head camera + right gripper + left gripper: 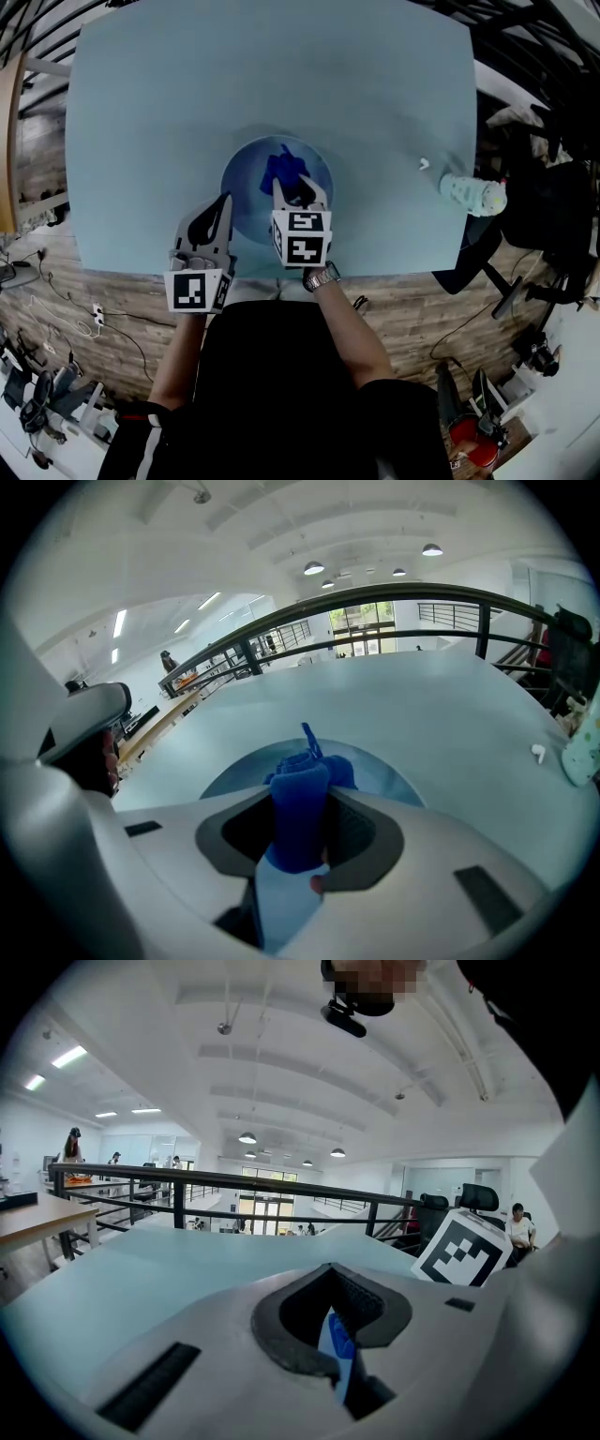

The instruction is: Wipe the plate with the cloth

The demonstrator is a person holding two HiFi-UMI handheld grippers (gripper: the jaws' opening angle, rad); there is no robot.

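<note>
A round blue plate [246, 183] lies near the front edge of the pale blue table [169, 112]. A bunched dark blue cloth [282, 169] rests on the plate. My right gripper [300, 194] is shut on the cloth, over the plate's right half. In the right gripper view the cloth [300, 803] fills the jaws of that gripper [302, 834], with the plate [380, 772] just beyond. My left gripper [219, 212] sits at the plate's left front rim. In the left gripper view the left gripper [330, 1324] is shut on the plate's thin blue-white rim [338, 1352].
A white patterned bottle-like object [474, 195] lies at the table's right edge, with a small white bit [424, 164] beside it. Both show in the right gripper view, the object [583, 750] and the bit [537, 753]. Office chairs [553, 206] stand right of the table.
</note>
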